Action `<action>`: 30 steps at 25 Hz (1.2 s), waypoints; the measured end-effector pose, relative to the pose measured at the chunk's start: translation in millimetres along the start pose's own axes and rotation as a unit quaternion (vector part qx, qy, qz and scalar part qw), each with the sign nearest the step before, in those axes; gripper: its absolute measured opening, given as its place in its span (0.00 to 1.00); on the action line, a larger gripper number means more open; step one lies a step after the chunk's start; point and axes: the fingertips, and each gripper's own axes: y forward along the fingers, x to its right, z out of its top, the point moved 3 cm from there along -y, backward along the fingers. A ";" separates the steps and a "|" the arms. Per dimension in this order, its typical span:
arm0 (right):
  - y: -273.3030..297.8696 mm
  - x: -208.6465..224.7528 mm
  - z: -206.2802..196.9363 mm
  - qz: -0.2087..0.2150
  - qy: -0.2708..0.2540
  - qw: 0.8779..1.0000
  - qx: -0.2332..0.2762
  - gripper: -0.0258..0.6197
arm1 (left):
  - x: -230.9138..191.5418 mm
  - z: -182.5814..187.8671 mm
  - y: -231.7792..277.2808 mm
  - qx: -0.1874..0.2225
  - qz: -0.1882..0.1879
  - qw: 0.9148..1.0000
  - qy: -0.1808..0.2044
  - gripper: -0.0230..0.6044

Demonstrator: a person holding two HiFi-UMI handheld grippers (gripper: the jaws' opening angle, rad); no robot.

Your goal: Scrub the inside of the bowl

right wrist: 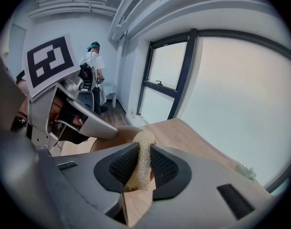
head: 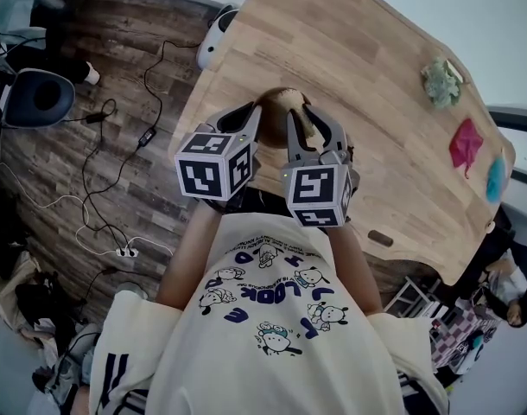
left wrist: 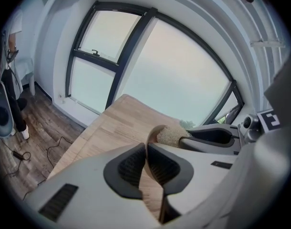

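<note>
Left tongs (left wrist: 146,163) clamped on the rim of the brown wooden bowl (left wrist: 151,133), at 12 o'clock from me by the light wooden tabletop (head: 376,76) edge. Right tongs (right wrist: 144,165) clamped on the beige loofah scrubber (right wrist: 144,140), which sits inside the bowl. I judge scrubbing under way, not finished.

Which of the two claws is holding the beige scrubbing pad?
The right claw: it pinches the beige scrubbing pad. The left claw instead grips the rim of the brown bowl.
</note>
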 end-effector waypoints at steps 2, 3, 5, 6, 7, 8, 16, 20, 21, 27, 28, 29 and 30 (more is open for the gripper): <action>2.3 -0.7 -1.8 -0.004 -0.025 1.000 -0.007 0.16 | 2.3 3.3 -0.9 0.003 -0.002 1.000 0.008 0.11; 3.7 -1.6 -3.6 -0.004 -0.037 0.999 -0.013 0.16 | 4.1 4.7 -1.1 0.005 -0.004 1.000 0.013 0.12; 7.7 -2.5 -7.1 -0.002 -0.056 0.998 -0.028 0.16 | 7.7 6.9 -0.2 0.006 -0.009 1.000 0.023 0.12; 9.7 -2.8 -8.4 0.001 -0.061 0.998 -0.035 0.16 | 8.8 7.6 0.4 0.006 -0.010 1.000 0.027 0.12; 11.3 -3.2 -9.4 0.004 -0.062 0.997 -0.040 0.16 | 9.3 8.1 0.7 0.006 -0.010 0.999 0.030 0.12; 12.6 -3.8 -10.1 0.008 -0.059 0.997 -0.045 0.16 | 9.4 8.4 0.8 0.006 -0.009 0.999 0.032 0.12; 16.8 -7.9 -13.7 0.070 0.055 0.994 -0.062 0.16 | 7.2 7.0 1.4 0.001 -0.006 0.999 0.039 0.13; 20.4 -12.2 -15.4 0.084 0.103 0.989 -0.068 0.16 | 7.3 5.8 3.9 -0.001 0.000 0.999 0.041 0.13; 21.3 -14.0 -15.7 0.087 0.113 0.987 -0.068 0.16 | 7.4 5.9 4.1 0.000 0.001 0.999 0.041 0.13; 19.6 -25.1 -8.0 0.105 0.200 0.973 -0.054 0.16 | 9.7 5.2 2.3 0.011 0.009 1.000 0.024 0.12; 19.3 -25.2 -7.4 0.102 0.212 0.970 -0.052 0.16 | 9.7 5.3 1.8 0.014 0.011 1.000 0.022 0.12; 19.1 -24.7 -6.7 0.101 0.227 0.967 -0.048 0.16 | 9.6 5.7 1.5 0.017 0.012 1.000 0.020 0.12; 18.7 -23.8 -6.0 0.102 0.248 0.962 -0.044 0.16 | 9.7 6.2 1.2 0.019 0.011 1.000 0.018 0.12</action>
